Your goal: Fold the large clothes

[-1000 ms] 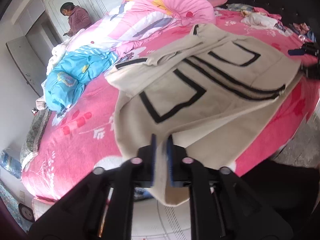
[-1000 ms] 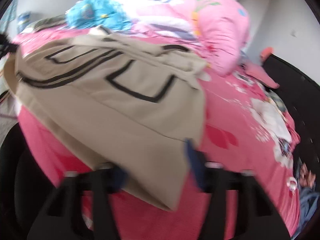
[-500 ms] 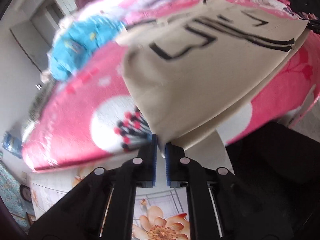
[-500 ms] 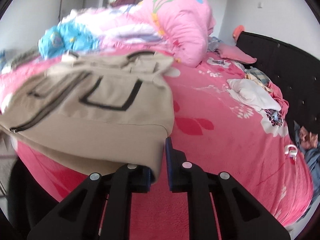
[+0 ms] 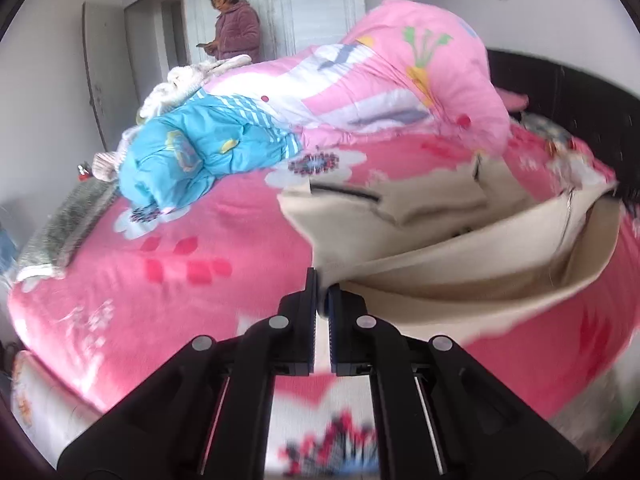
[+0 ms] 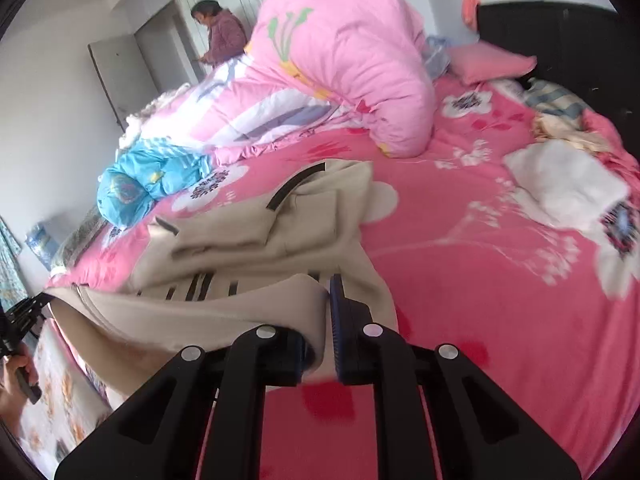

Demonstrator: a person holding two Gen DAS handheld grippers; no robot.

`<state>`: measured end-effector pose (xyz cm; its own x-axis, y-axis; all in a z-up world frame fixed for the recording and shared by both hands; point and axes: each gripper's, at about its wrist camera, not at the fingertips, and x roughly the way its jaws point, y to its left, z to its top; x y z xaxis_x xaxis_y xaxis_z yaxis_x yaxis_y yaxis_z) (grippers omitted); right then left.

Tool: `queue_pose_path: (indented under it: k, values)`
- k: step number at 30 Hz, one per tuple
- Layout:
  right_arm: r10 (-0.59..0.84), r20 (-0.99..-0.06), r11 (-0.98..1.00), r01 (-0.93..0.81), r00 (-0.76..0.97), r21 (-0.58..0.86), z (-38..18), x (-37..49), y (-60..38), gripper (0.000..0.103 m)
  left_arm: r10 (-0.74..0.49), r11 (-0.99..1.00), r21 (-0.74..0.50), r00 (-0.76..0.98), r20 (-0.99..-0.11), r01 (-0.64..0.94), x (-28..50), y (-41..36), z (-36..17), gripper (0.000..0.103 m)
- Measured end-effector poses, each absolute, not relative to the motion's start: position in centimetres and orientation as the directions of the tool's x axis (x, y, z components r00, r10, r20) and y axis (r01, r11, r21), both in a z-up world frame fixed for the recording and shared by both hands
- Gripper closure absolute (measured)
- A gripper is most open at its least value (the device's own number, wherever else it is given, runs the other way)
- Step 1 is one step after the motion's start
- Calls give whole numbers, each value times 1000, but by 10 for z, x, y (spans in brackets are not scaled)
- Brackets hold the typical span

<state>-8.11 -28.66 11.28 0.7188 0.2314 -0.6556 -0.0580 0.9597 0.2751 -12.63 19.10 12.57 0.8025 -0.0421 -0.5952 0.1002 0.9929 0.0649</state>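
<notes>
The left hand-held gripper (image 5: 322,294) is clenched on a hem corner of the beige jacket (image 5: 440,280), its jaws nearly together with only thin cloth pinched between them. The right hand-held gripper (image 6: 326,308) grasps the opposite hem corner, a thicker fold bunched between its pads. Ahead of both, the jacket's lower part is lifted off the pink floral bed (image 6: 460,280), sagging between the two grips, while its upper part (black trim lines showing) lies on the bed. Beyond the jacket sit a pink quilt (image 6: 352,60) and a blue bundle (image 5: 188,160); a person (image 5: 234,28) stands by the far wall
</notes>
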Motion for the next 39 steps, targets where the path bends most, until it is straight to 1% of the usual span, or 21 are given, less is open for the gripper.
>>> queue_pose_path:
  k: [4,7,8,10,11,12,13,14,16,17,18,21,25,28,30,31,33,34,35,37,39]
  values:
    - [220,-706,965,-46,673,257,107,-4,-279,92,-55,997,13,778,-626,81,-47,201,122,98]
    - [235,-744,960,-30,626,278,97,63,-275,92,-78,997,-65,747,-660,46,19,218,113,98]
    - [232,-757,962,-27,611,273,94,78,-272,90,-102,993,-114,729,-677,33,39,227,109,98]
    - [232,-831,967,-26,505,254,77,135,-263,81,-242,952,-307,607,-757,-2,89,250,88,96]
    - [254,-851,962,-30,460,271,69,153,-263,70,-313,919,-393,561,-766,-25,104,262,77,89]
    - [314,-872,946,-43,377,322,53,176,-263,62,-419,859,-510,512,-750,-45,118,274,63,81]
    - [361,-874,928,-33,326,371,42,191,-266,54,-552,760,-646,458,-697,-66,132,289,46,66]
    - [394,-867,913,-18,307,408,34,197,-270,51,-597,698,-708,459,-658,-106,135,302,36,63]
    - [519,-814,844,-4,261,537,20,207,-285,49,-636,643,-758,477,-607,-107,132,318,27,60]
    - [561,-790,817,-12,248,577,17,208,-289,44,-654,639,-766,476,-588,-70,128,322,26,55]
    - [613,-756,782,-35,230,623,17,206,-296,43,-652,647,-761,485,-583,-45,123,324,27,53]
    - [615,-729,780,-100,300,617,33,194,-312,31,-628,700,-714,505,-592,34,110,324,32,51]
    - [632,-704,769,-147,325,622,43,182,-325,29,-557,807,-571,507,-657,147,116,306,35,53]
    - [630,-702,772,-172,333,611,38,177,-328,29,-560,819,-529,513,-650,224,125,294,30,53]
    - [593,-731,802,-168,339,573,31,179,-327,29,-533,840,-493,505,-679,225,132,285,22,56]
    - [600,-723,797,-177,344,577,30,181,-325,29,-522,848,-481,502,-689,222,135,282,16,64]
    - [624,-695,779,-221,357,586,31,183,-318,29,-527,845,-486,505,-684,224,137,281,9,70]
    - [619,-693,785,-255,369,565,36,183,-310,29,-533,840,-493,510,-675,225,136,282,8,75]
    - [600,-703,800,-278,382,532,39,182,-304,29,-554,824,-518,512,-656,228,135,286,8,80]
    - [524,-748,844,-366,408,392,51,180,-277,29,-584,799,-555,520,-623,233,130,291,9,82]
    - [516,-756,827,-466,403,315,54,177,-256,29,-589,796,-552,526,-613,248,127,291,11,84]
